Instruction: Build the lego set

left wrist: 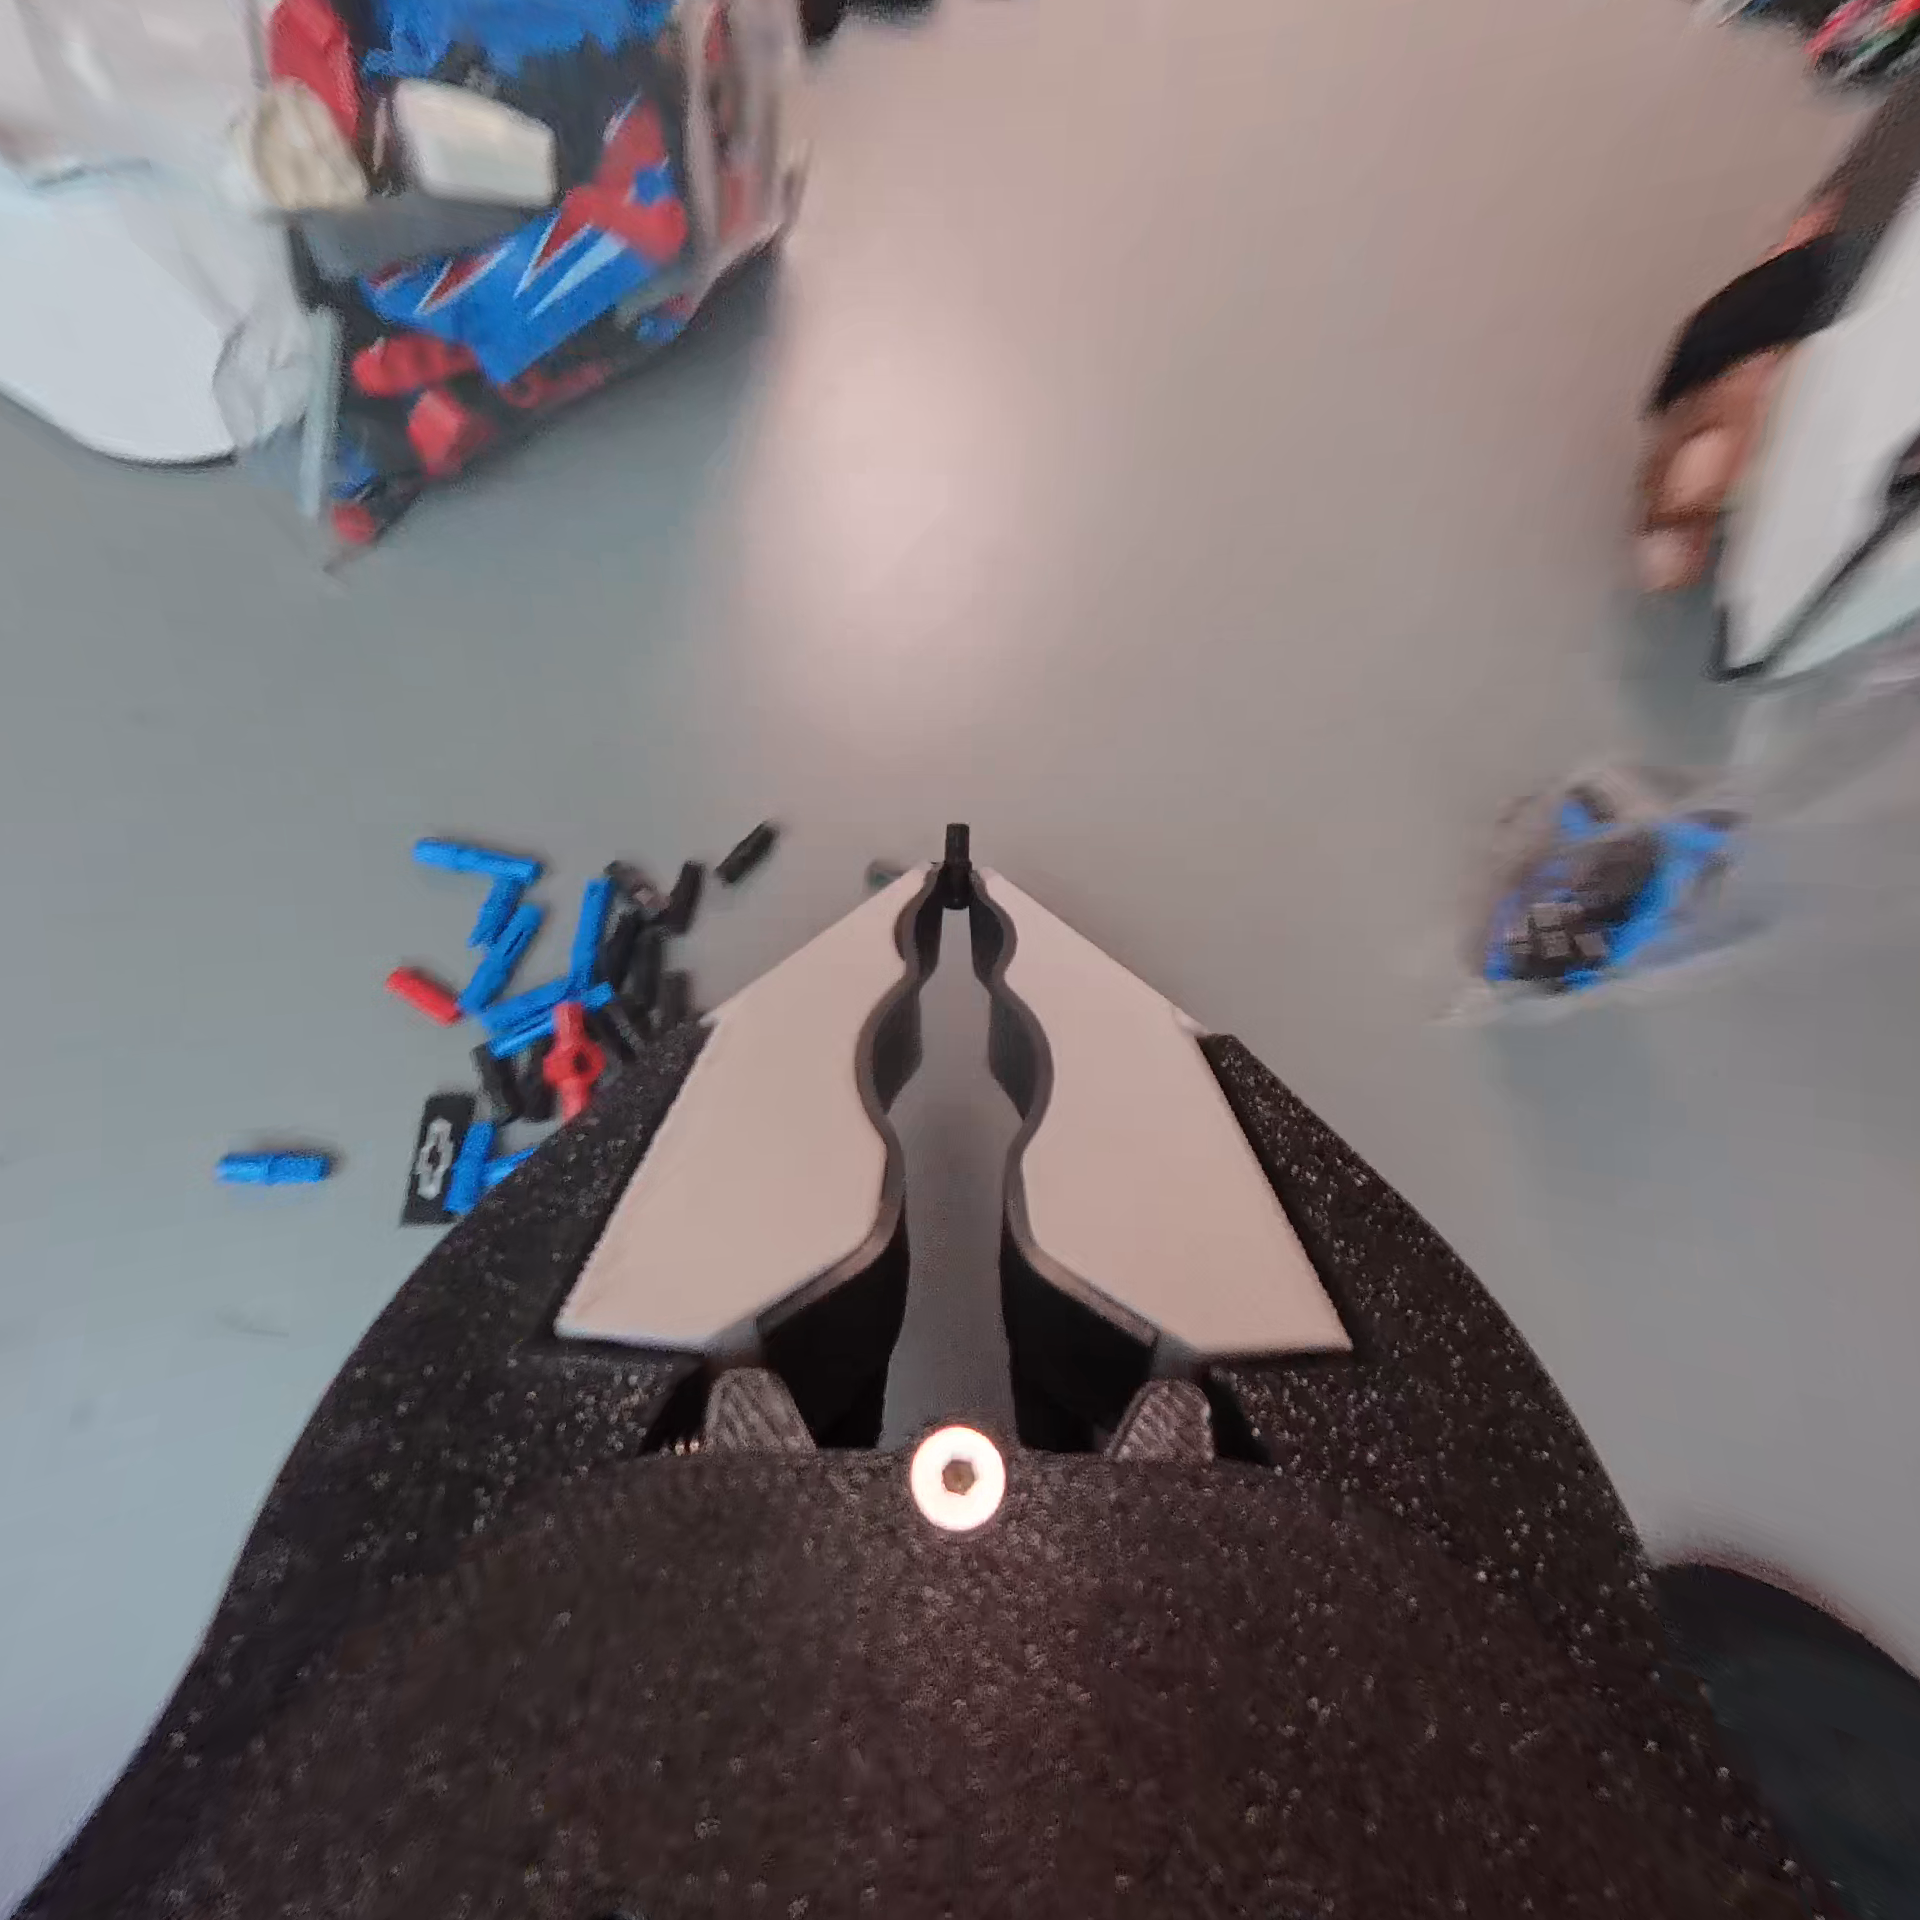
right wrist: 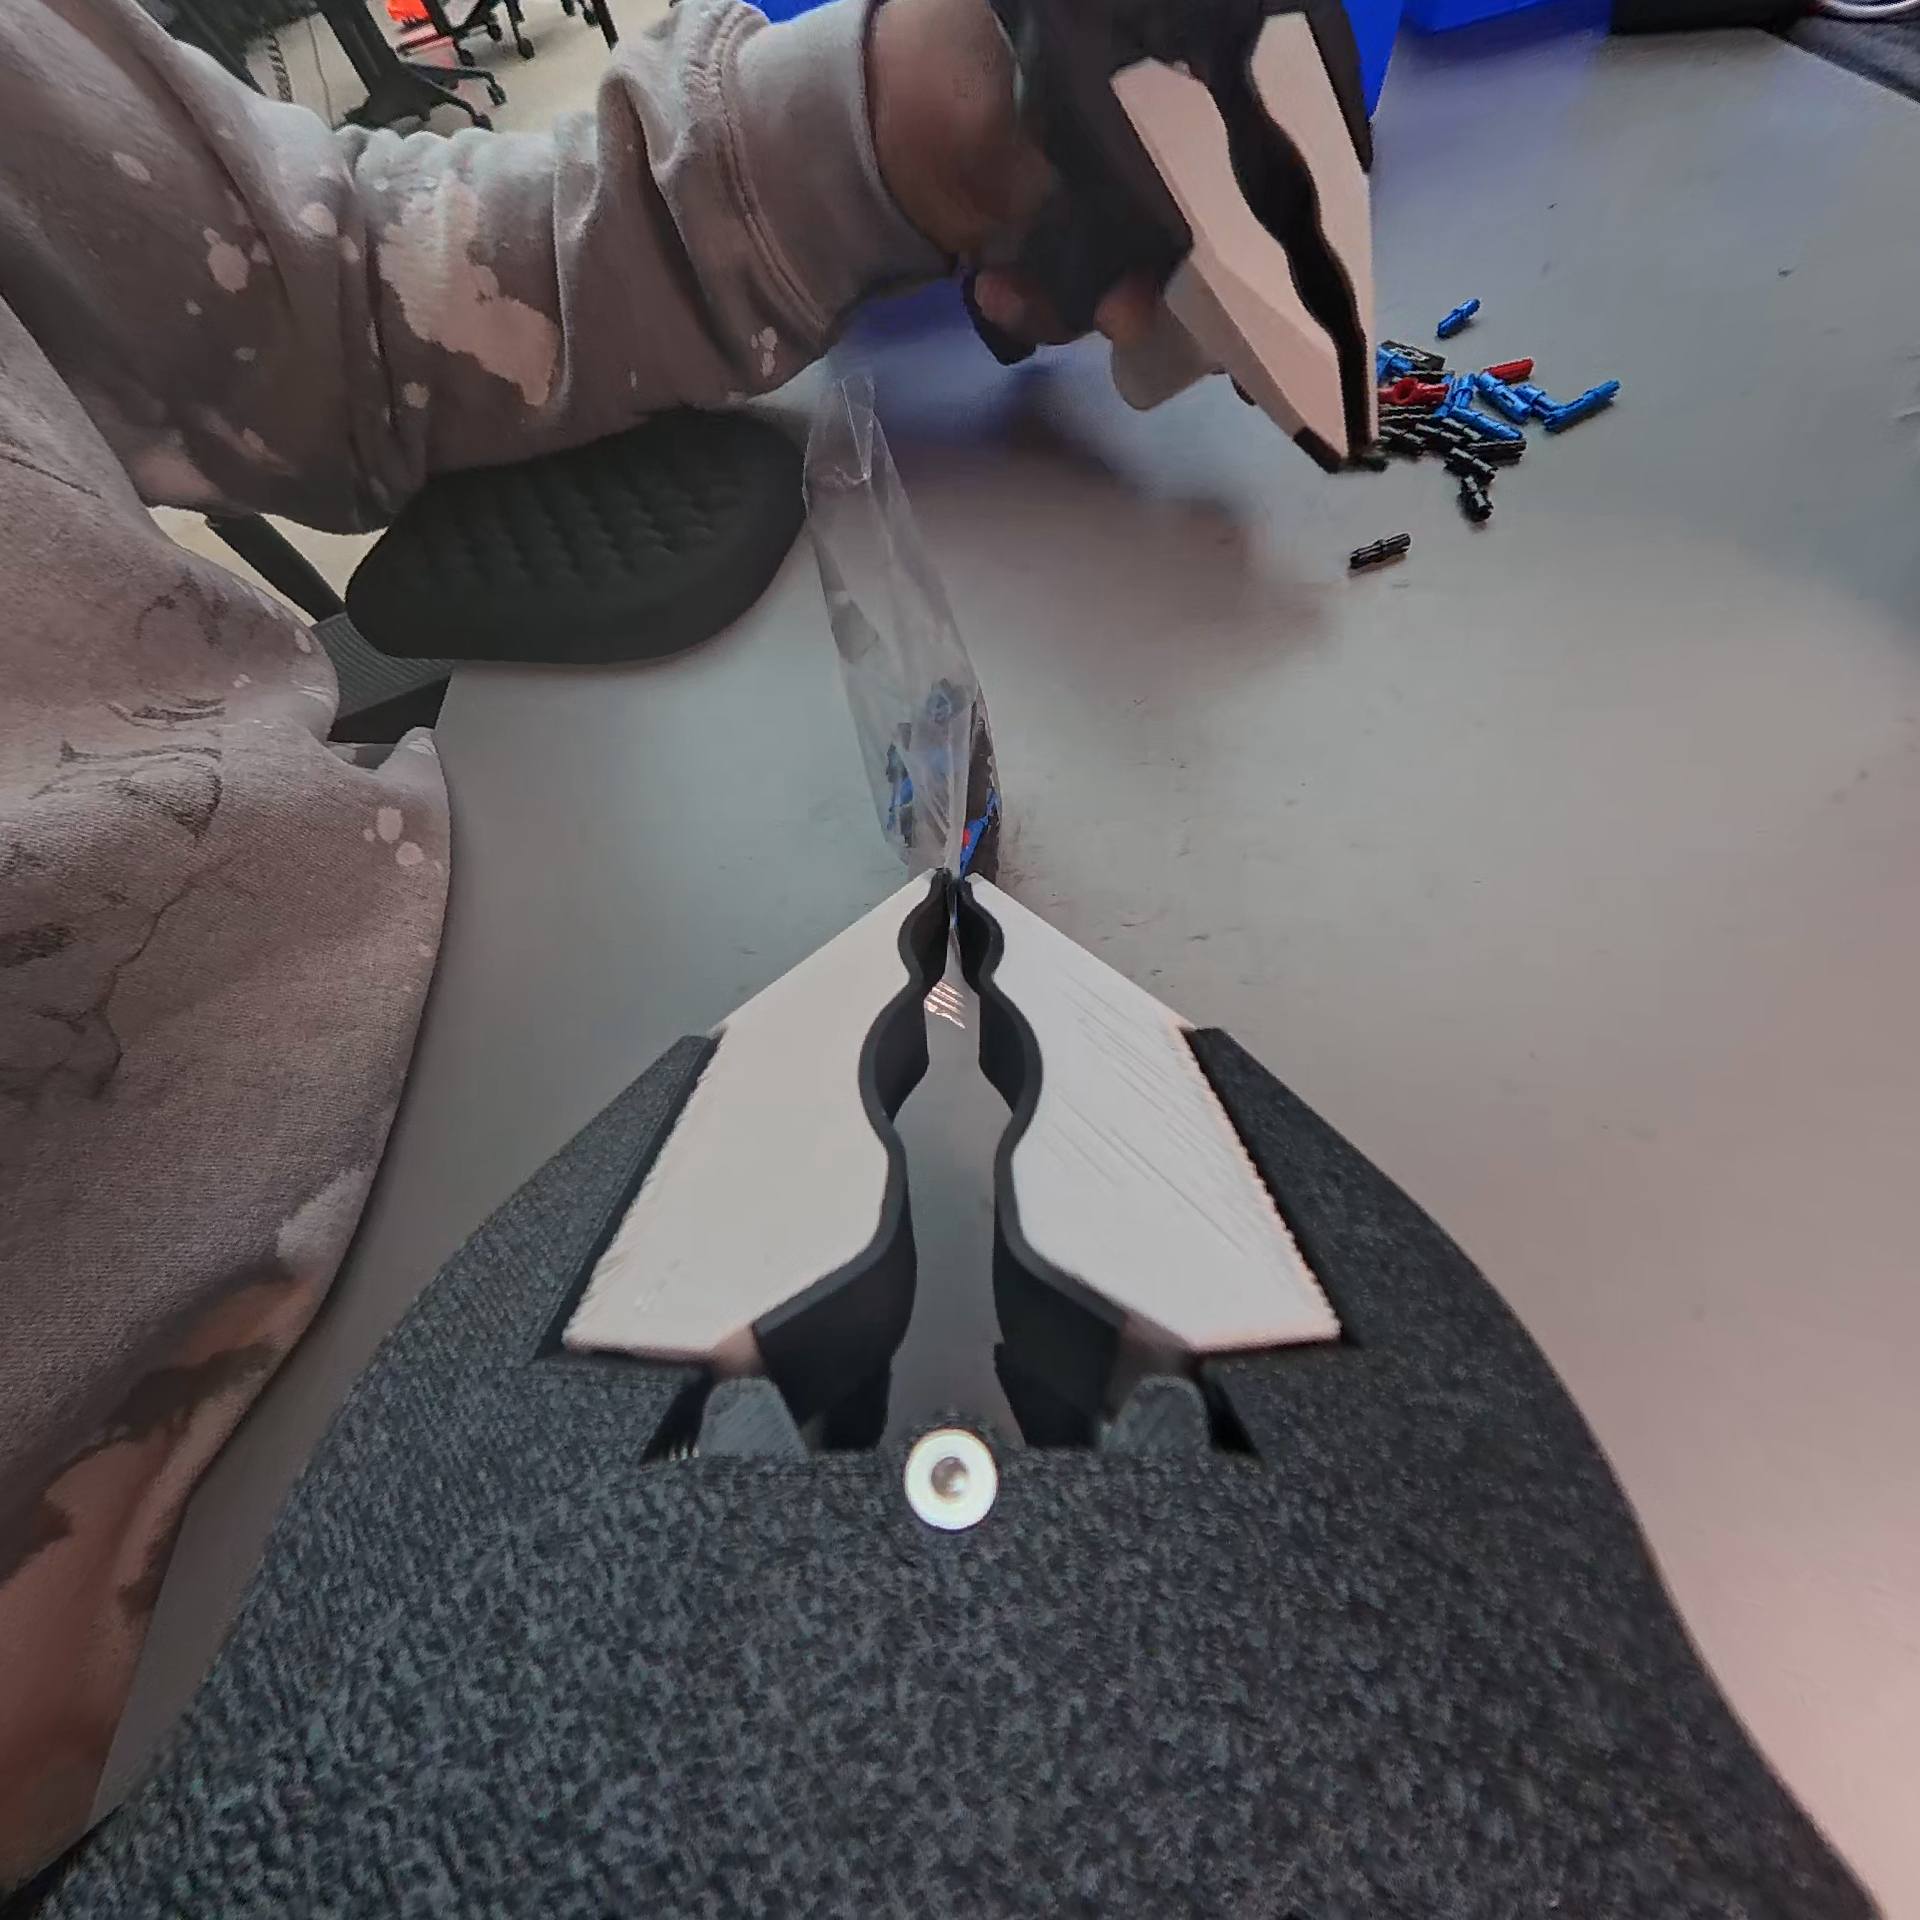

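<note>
pin pile (left wrist: 540,997) on table (left wrist: 1039,520) left of left gripper (left wrist: 953,883), box (left wrist: 520,239) behind pile, bag (left wrist: 1600,904) right

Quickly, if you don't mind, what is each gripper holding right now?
Left gripper: shut on a small black pin.
Right gripper: shut on a clear plastic bag of parts.

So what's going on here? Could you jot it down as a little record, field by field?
Surface: grey table
Left gripper: shut on a small black pin
Right gripper: shut on a clear plastic bag of pieces
Loose parts: heap of blue, black and red pins beside the left gripper
Farther back: box of blue and red pieces, blurred
</note>
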Action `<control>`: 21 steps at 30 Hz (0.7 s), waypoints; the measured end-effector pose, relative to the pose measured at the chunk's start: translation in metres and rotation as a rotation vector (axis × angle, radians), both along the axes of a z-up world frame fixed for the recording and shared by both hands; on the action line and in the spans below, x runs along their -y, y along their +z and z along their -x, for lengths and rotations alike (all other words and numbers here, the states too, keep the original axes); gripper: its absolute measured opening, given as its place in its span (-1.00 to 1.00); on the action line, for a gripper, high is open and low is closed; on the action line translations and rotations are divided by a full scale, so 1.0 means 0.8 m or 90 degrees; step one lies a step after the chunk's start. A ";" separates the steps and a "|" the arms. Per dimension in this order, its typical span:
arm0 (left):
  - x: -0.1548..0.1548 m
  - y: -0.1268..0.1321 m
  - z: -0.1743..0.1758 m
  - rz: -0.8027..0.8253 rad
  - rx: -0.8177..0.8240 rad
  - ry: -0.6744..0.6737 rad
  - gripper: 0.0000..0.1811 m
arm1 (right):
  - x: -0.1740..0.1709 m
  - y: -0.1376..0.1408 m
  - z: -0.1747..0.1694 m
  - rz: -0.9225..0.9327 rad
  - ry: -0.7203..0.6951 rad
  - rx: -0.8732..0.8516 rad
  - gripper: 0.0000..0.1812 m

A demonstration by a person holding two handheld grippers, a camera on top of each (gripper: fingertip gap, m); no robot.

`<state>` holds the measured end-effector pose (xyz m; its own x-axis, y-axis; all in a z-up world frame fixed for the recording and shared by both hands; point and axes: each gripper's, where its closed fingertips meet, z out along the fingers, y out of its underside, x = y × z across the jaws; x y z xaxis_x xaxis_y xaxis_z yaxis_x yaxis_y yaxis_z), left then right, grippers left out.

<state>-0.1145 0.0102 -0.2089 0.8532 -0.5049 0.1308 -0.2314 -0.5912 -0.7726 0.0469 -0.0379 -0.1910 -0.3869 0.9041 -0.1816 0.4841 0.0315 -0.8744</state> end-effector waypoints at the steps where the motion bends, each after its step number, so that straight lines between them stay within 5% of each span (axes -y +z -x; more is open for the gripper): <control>1: 0.007 0.024 -0.019 -0.025 0.049 -0.033 -0.95 | 0.000 0.000 0.000 0.000 -0.001 0.001 -0.99; 6: 0.059 0.100 -0.117 -0.082 0.122 -0.223 -0.95 | 0.000 -0.001 0.002 0.001 -0.002 0.002 -0.99; 11: 0.084 0.097 -0.155 -0.073 0.060 -0.293 -0.95 | -0.001 0.000 0.002 0.001 -0.007 -0.001 -0.99; 21: 0.089 0.093 -0.155 -0.068 0.036 -0.304 -0.83 | 0.000 0.001 0.002 0.003 -0.005 -0.002 -0.99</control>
<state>0.0093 -0.0611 -0.1346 0.5167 -0.8507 0.0968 -0.4129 -0.3467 -0.8422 0.0456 -0.0377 -0.1901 -0.3808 0.9060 -0.1847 0.4819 0.0239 -0.8759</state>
